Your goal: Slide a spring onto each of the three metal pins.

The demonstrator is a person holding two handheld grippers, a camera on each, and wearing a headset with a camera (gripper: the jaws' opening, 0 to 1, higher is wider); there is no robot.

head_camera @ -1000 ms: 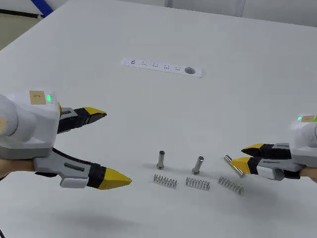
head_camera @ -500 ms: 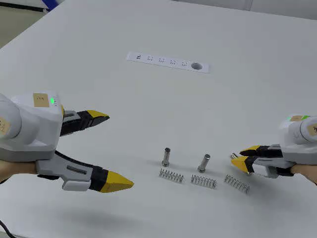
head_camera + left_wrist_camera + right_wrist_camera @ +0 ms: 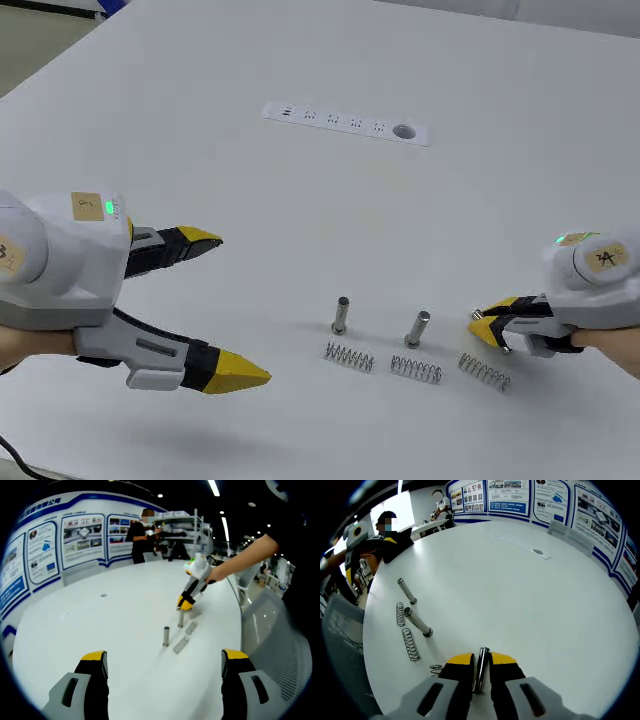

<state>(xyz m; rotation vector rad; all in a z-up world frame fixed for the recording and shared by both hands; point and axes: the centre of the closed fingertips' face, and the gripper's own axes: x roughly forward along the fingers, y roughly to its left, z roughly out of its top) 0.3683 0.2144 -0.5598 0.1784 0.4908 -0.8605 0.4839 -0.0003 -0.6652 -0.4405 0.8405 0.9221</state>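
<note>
right fingers: pinched nearly together on the third pin. It runs lengthwise between the yellow tips, with its end poking out the front
right gripper: down low at the right end of the row of parts, tips pointing in toward them, close to the right spring on its far side. Honestly can't tell if the pin is off the table or resting on it
left fingers: spread way open, nothing in them
left gripper: hanging out on the left, well apart from the parts, aimed across at them
left pin: standing upright on the table
middle pin: also upright, beside the left one
left spring: lying flat just in front of the left pin
middle spring: flat just in front of the middle pin
spring status: none on a pin yet
table: plain white
power strip: white, set flat toward the far side, well apart from everything else
</note>
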